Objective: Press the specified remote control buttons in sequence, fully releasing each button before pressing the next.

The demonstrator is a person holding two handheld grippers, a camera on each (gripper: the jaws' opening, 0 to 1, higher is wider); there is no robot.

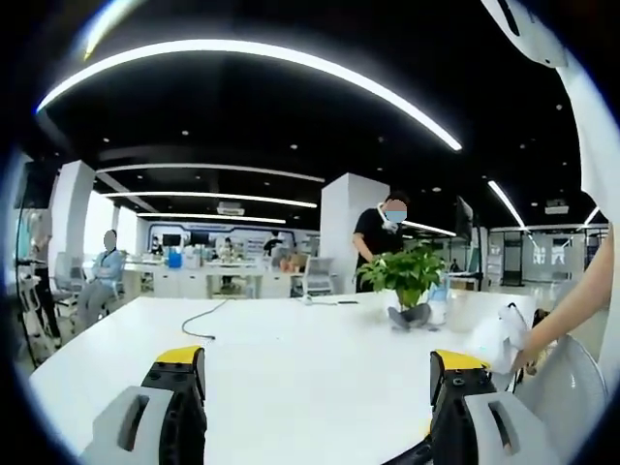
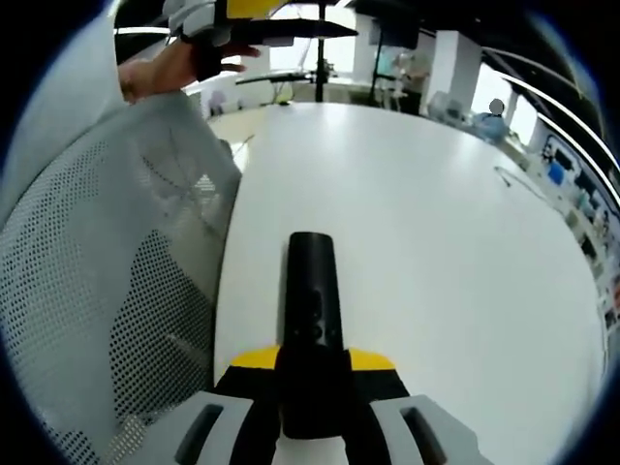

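Note:
A slim black remote control [image 2: 312, 291] points away from me over the white table [image 2: 436, 252], its buttons facing up. My right gripper [image 2: 312, 360] is shut on the remote's near end, with a yellow-tipped jaw on each side. In the left gripper view, my left gripper [image 1: 320, 358] stands open above the white table [image 1: 291, 378], its yellow-tipped jaws far apart with nothing between them. At the top left of the right gripper view, the left gripper [image 2: 276, 27] is held up by a hand [image 2: 160, 68].
A grey mesh chair back [image 2: 116, 271] stands close to the table's left edge. A potted green plant [image 1: 407, 276] and a loose cable [image 1: 199, 318] lie at the far side. A person's arm [image 1: 572, 305] reaches in from the right. People stand and sit beyond the table.

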